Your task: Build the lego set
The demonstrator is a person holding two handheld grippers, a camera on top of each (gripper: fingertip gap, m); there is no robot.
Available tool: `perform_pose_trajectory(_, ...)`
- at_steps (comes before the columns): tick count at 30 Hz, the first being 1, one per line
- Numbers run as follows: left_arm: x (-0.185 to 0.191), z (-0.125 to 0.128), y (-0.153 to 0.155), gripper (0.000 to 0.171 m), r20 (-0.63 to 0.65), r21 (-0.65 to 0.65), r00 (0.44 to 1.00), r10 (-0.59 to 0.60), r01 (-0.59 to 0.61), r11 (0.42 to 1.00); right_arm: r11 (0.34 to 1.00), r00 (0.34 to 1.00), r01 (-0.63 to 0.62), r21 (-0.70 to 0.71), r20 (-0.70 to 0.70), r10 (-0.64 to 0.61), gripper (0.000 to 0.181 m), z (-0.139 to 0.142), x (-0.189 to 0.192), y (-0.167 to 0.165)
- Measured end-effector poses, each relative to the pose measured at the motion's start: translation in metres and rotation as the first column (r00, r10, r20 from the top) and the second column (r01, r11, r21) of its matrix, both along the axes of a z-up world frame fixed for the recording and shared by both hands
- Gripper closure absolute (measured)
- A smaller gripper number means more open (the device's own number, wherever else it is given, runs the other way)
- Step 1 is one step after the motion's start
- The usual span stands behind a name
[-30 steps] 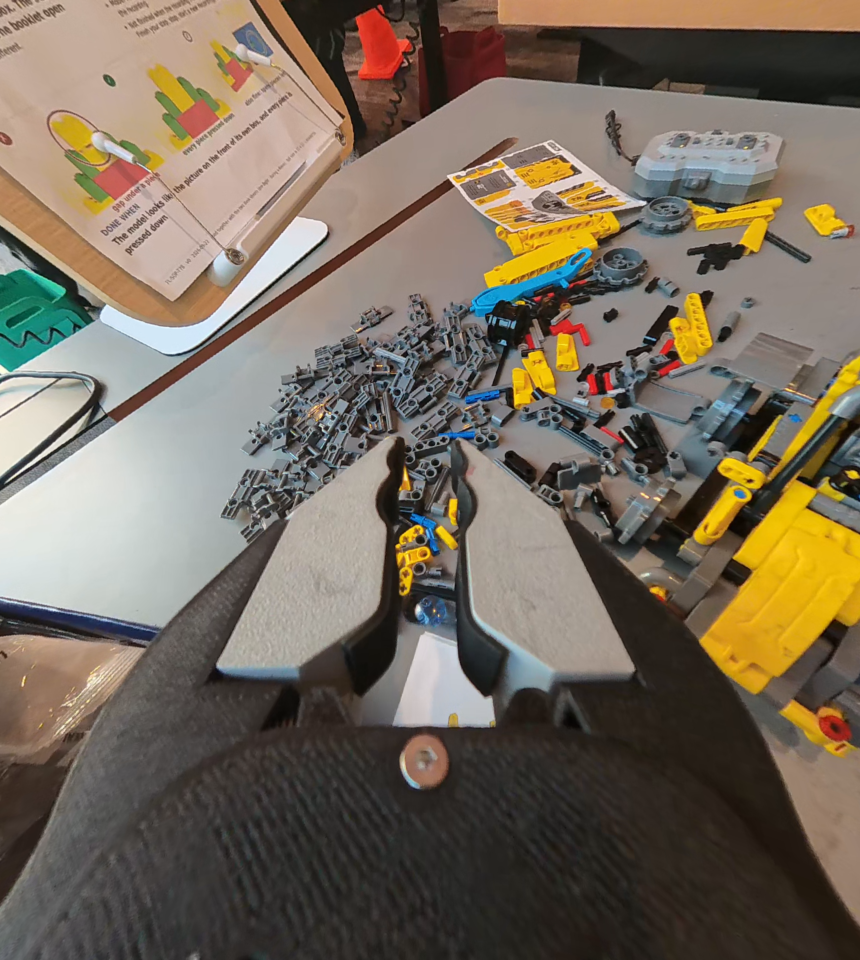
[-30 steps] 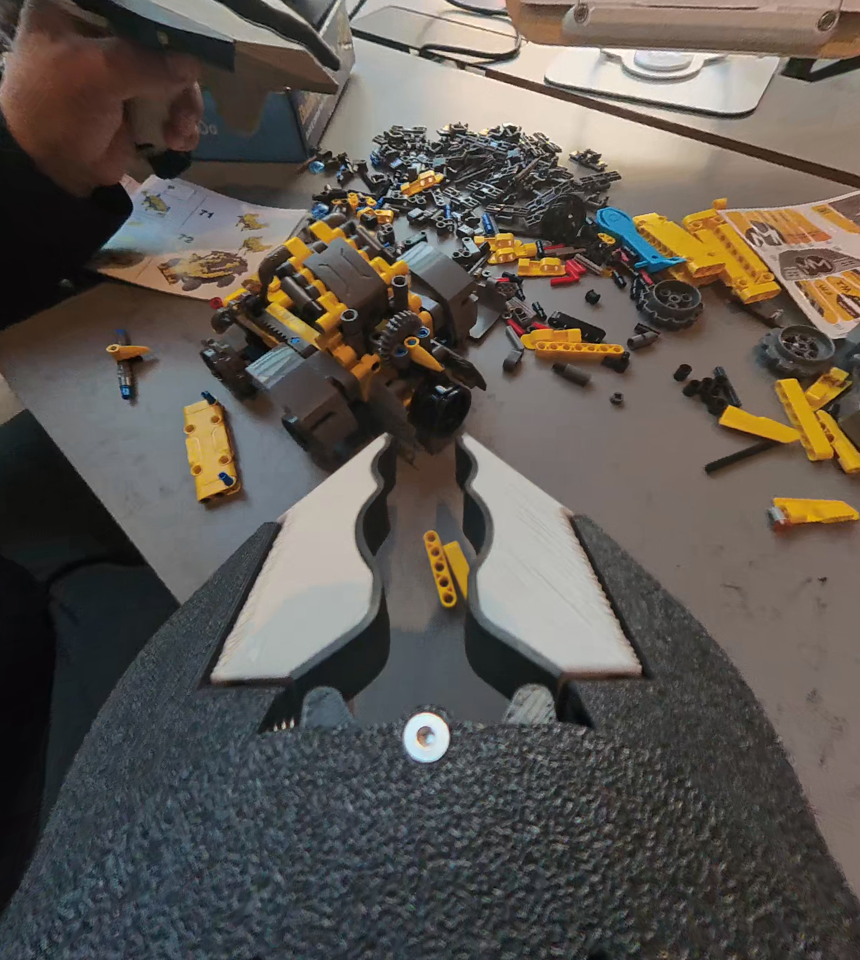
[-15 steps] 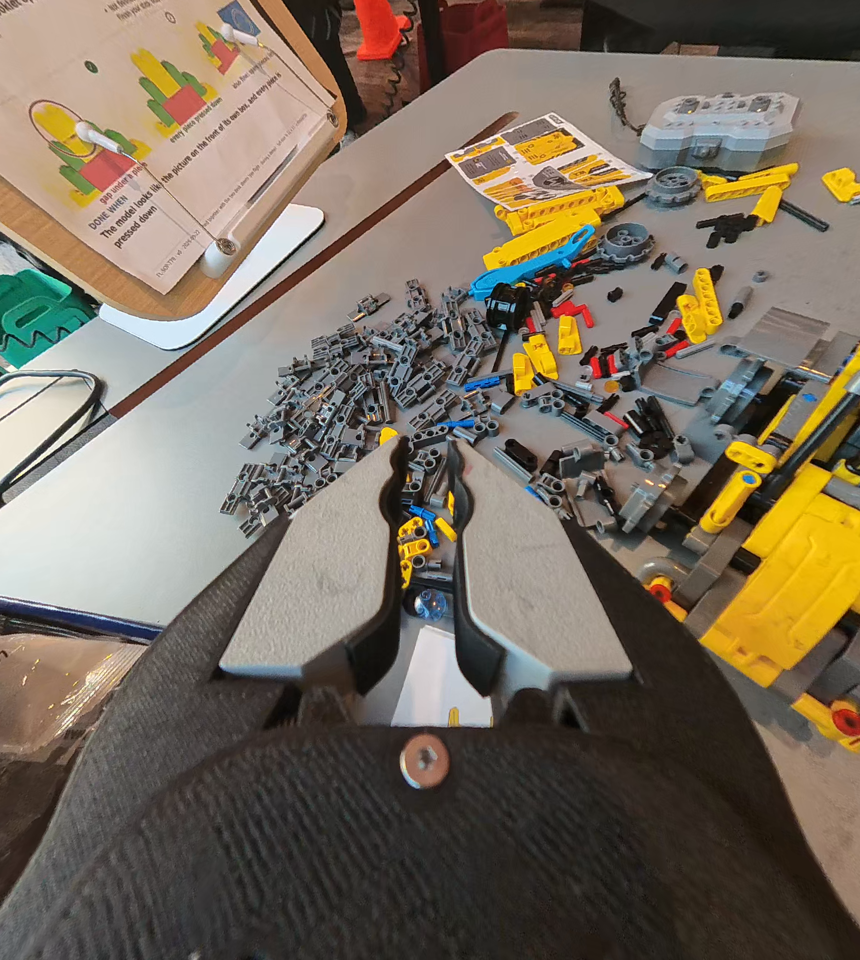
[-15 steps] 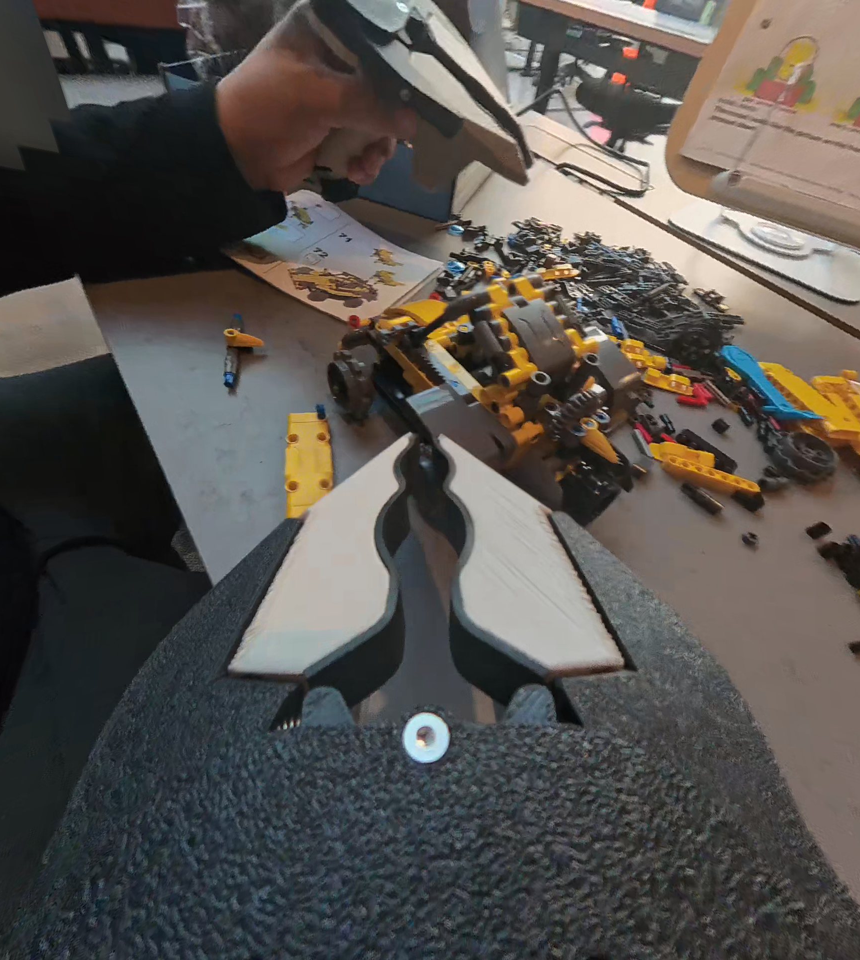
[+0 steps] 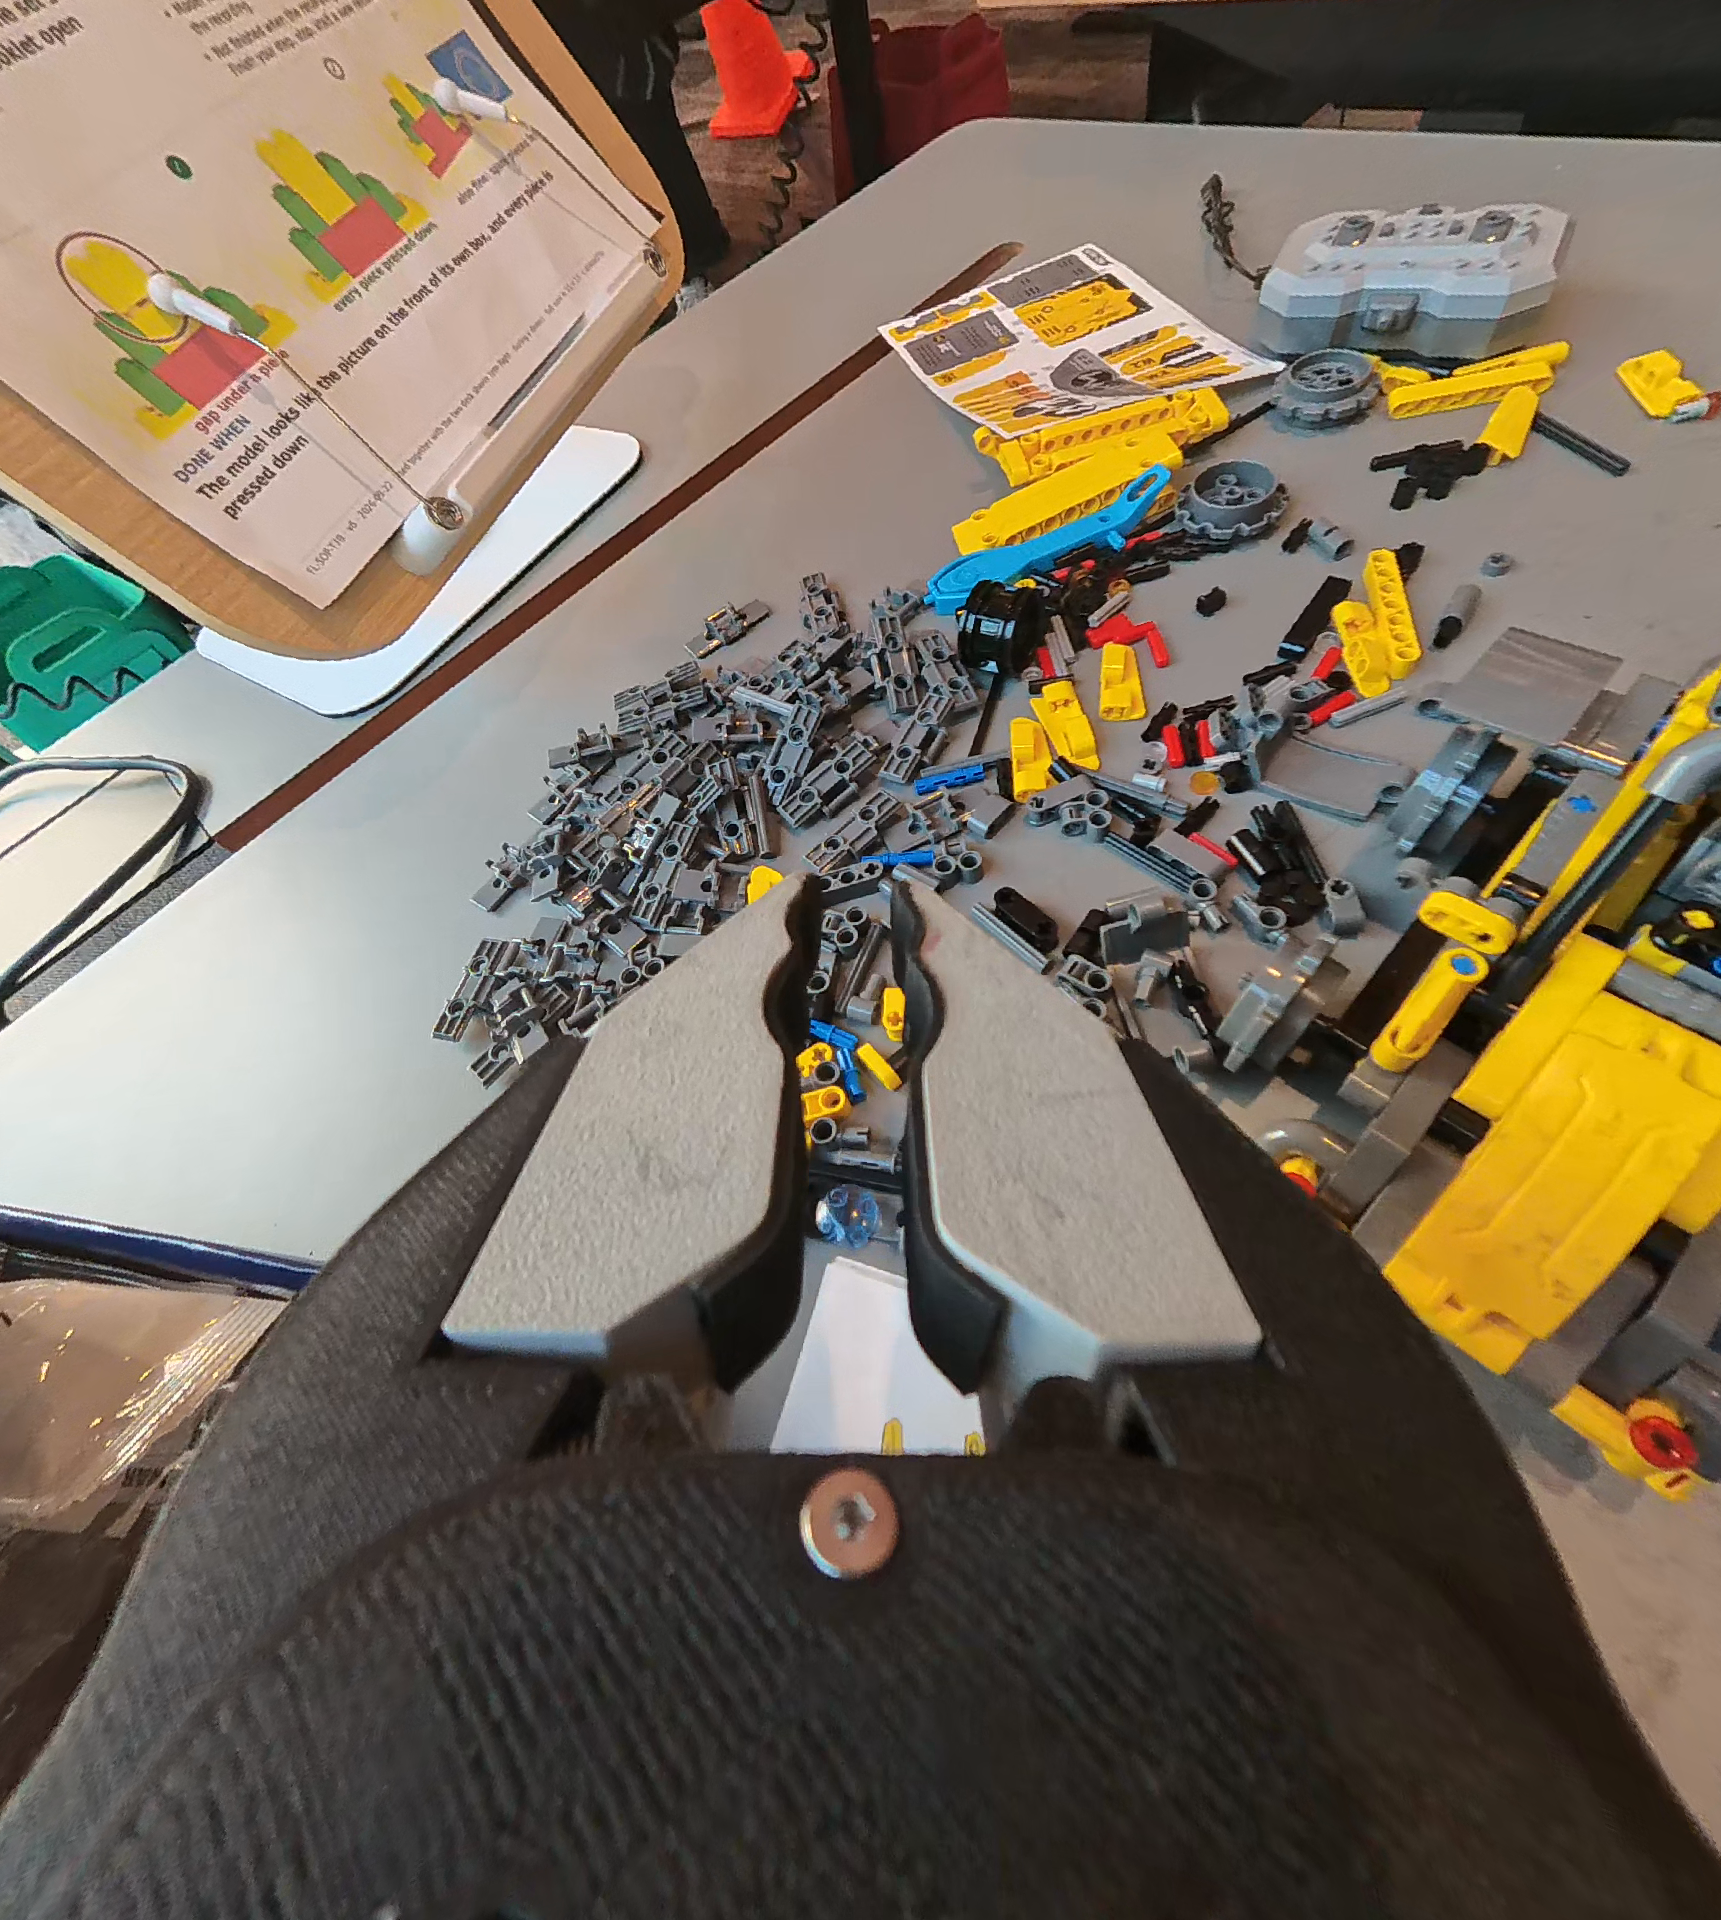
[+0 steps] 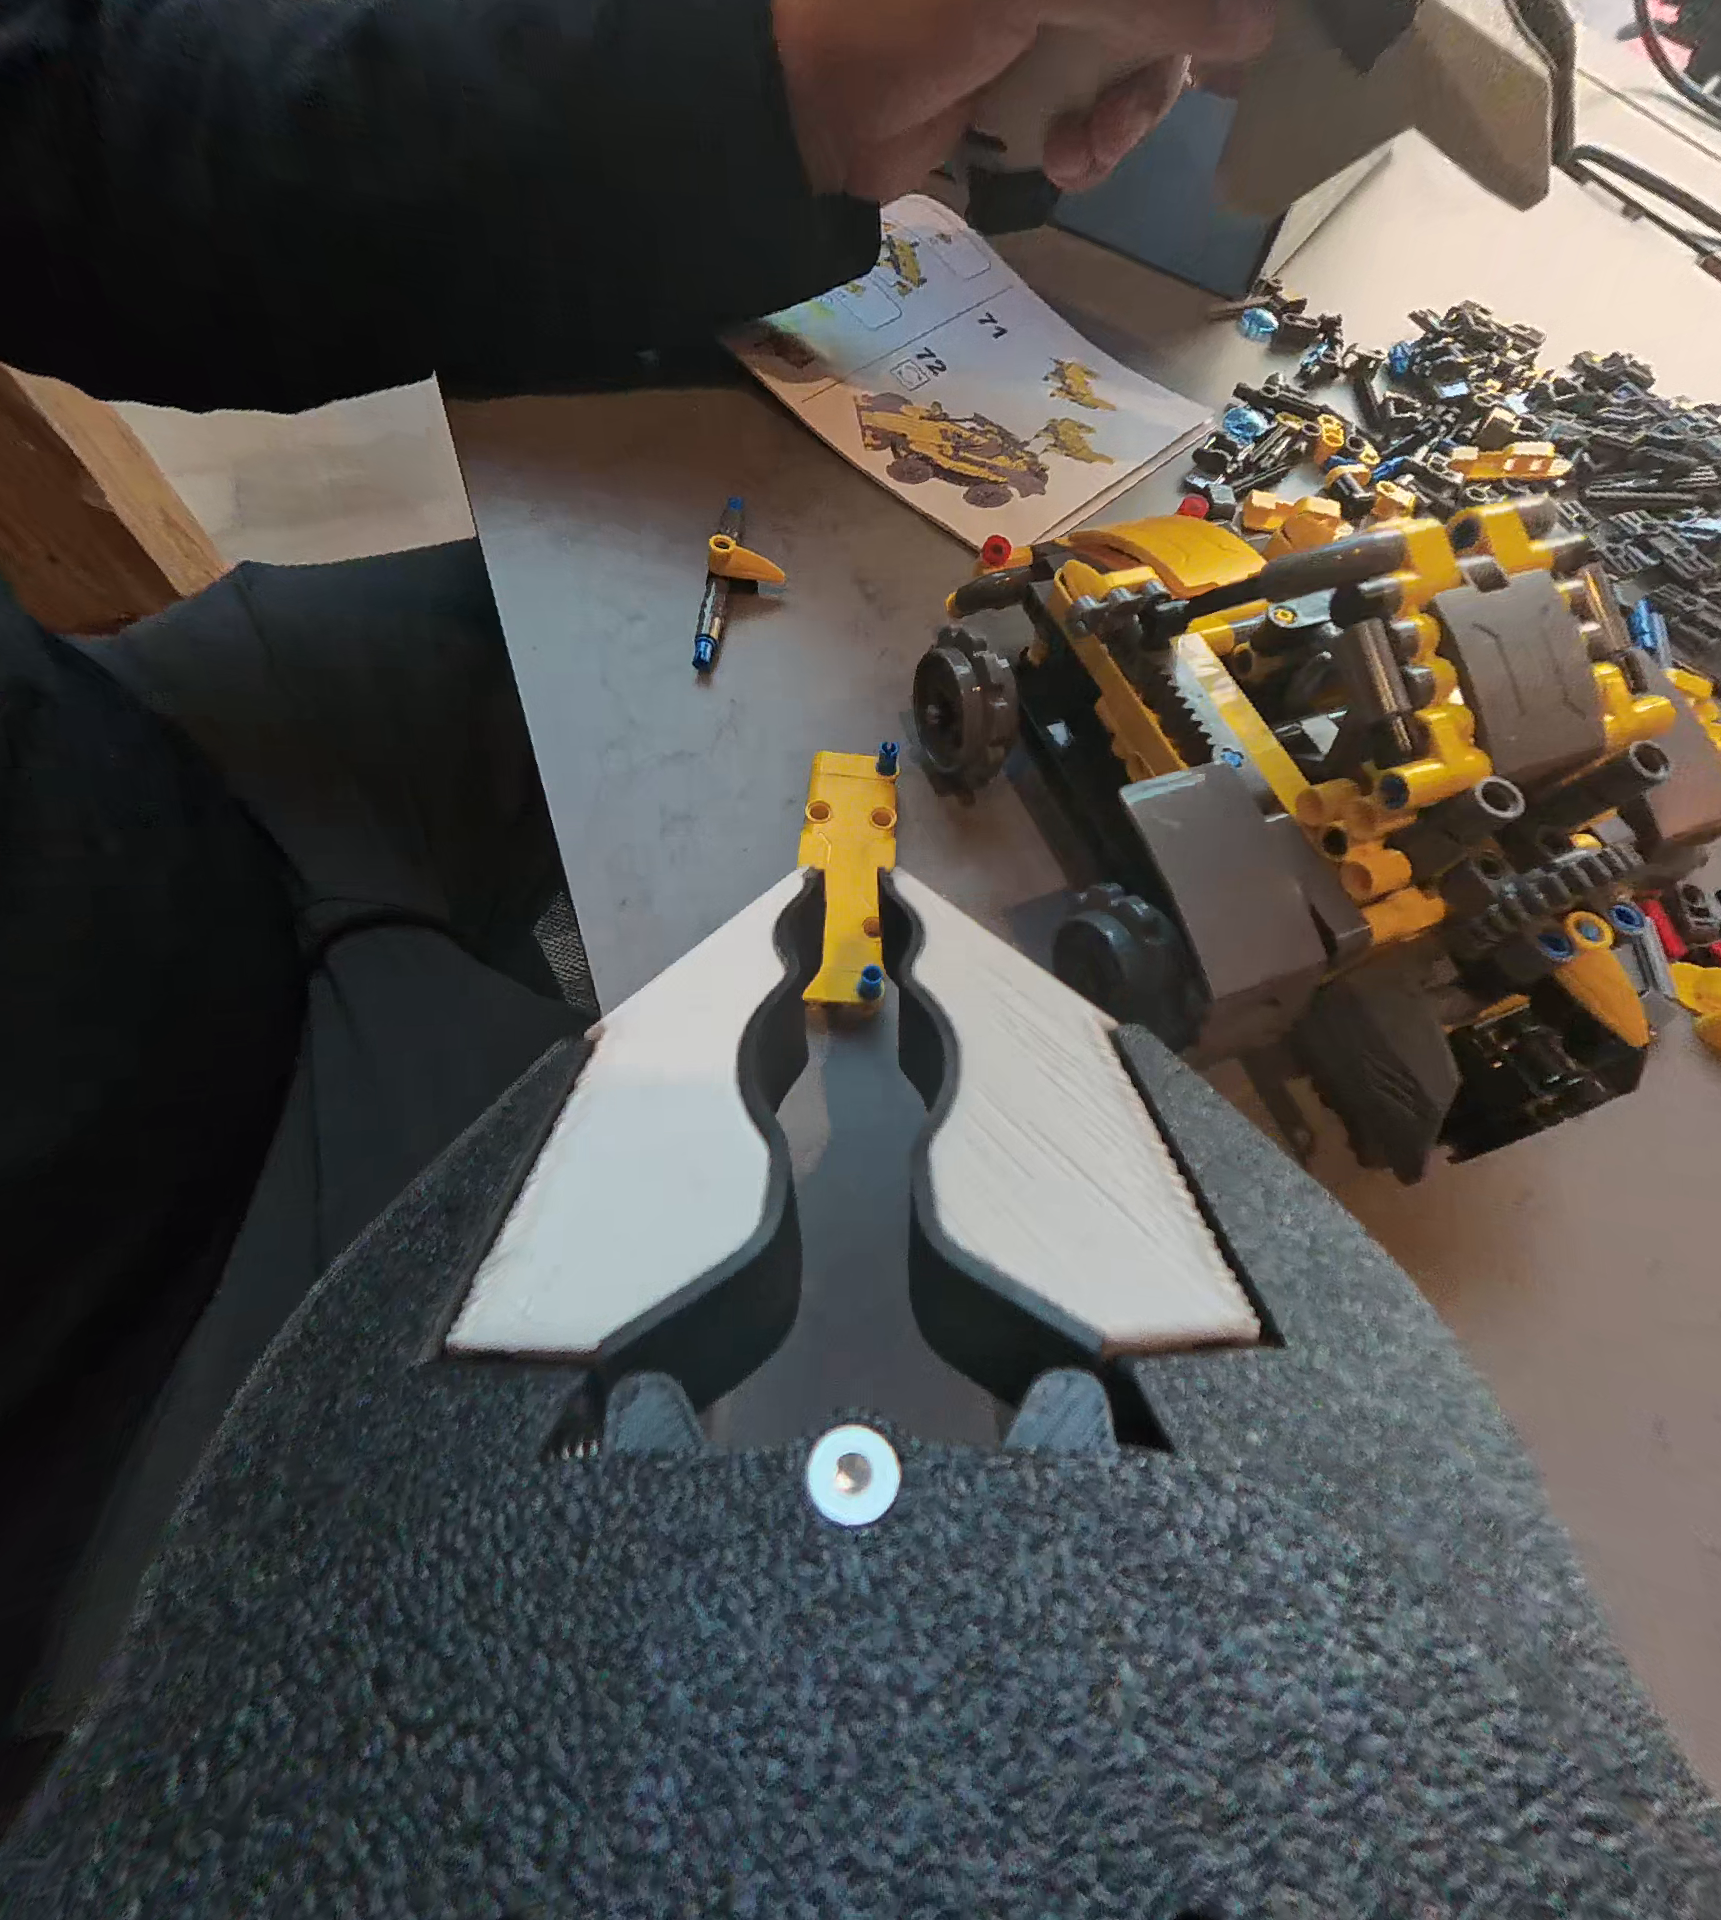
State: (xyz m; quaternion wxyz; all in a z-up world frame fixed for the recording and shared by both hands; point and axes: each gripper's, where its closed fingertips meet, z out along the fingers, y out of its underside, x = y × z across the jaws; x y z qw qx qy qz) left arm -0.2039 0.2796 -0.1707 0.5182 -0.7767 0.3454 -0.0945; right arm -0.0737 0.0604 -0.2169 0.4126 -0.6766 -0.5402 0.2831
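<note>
The left tool point(image 5: 854, 902) hangs over the grey worktop point(image 5: 212, 1060) with its jaws a small way apart and nothing between them. Under its tips lie small yellow and blue pieces point(image 5: 835, 1070), and just beyond spreads a heap of dark grey pieces point(image 5: 690, 790). Only the left wrist view shows the printed sheet on a wooden stand point(image 5: 243, 312), the grey battery box point(image 5: 1417, 275) at the far edge and the blue lever piece point(image 5: 1053, 540).

The right tool point(image 6: 848, 888) is also released, its jaws slightly apart, above a flat yellow panel with blue pins point(image 6: 848, 862) that lies on the worktop; whether the tips touch it cannot be told. Just to the right stands the half-built yellow and grey vehicle point(image 6: 1355, 790). Only the right wrist view shows the open instruction booklet point(image 6: 981, 405), a thin axle with a yellow tip point(image 6: 726, 587) and a person's hand point(image 6: 981, 83) in a black sleeve
</note>
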Motion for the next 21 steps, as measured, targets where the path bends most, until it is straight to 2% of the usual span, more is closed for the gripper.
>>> perform_pose_trajectory(5, 0.001, -0.002, -0.001, 0.162, -0.021, 0.0, 1.0, -0.005, 0.005, 1.0, 1.0, 1.0, 0.006, -0.028, -0.002, -0.006, 0.17, -0.008, 0.003, 0.002)
perform_pose_trajectory(16, -0.001, -0.005, 0.001, 0.166, -0.055, 0.007, 0.998, 0.005, -0.005, 1.0, 0.998, 0.999, 0.0, -0.058, -0.053, -0.003, 0.169, -0.003, 0.005, 0.002)
perform_pose_trajectory(21, 0.001, 0.009, -0.002, 0.169, -0.057, 0.089, 0.998, 0.0, 0.005, 0.996, 0.996, 0.997, 0.015, -0.087, -0.079, -0.022, 0.17, 0.0, 0.006, 0.006)
